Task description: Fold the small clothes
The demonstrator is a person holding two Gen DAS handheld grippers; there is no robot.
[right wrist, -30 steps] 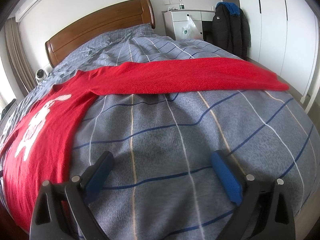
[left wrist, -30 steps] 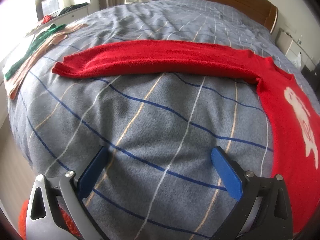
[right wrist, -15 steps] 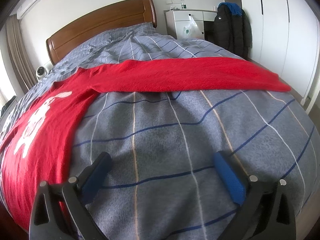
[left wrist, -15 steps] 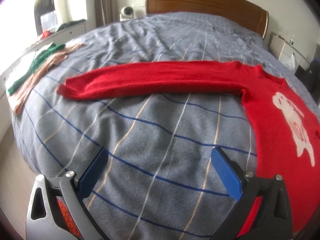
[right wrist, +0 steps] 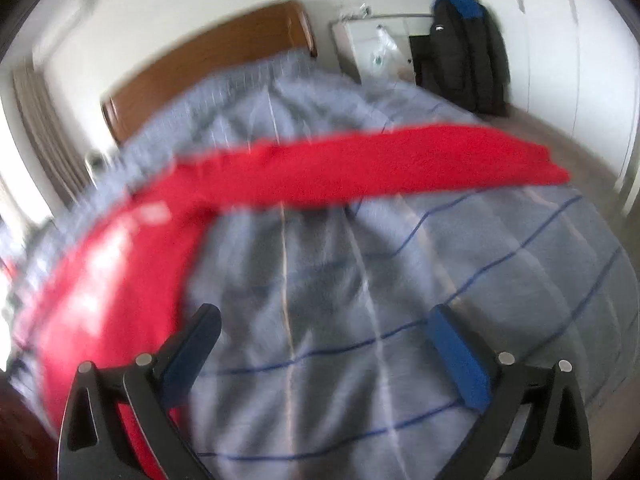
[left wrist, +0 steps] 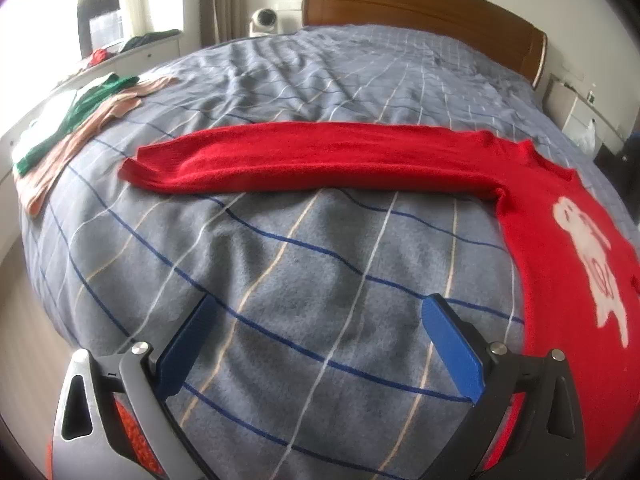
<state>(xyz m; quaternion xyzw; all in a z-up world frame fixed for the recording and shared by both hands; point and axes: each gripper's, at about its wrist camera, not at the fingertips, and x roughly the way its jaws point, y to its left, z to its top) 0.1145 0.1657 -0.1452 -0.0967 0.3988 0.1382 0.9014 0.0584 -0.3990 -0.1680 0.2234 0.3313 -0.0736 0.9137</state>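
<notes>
Item: red knit sweater, fuzzy, white animal motif, flat on the grey checked blanket; one long sleeve stretched ahead of my left hand-held gripper, body to its right. Both my hand-held grippers, right too, blue ribbed pads apart, empty. Right view blurred.

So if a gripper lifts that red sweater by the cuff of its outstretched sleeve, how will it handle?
Probably floppy: the red sweater lies limp, its sleeve following the bedspread. Its fuzzy knit likely grips well between pads. The body would probably drag rather than lift.
</notes>
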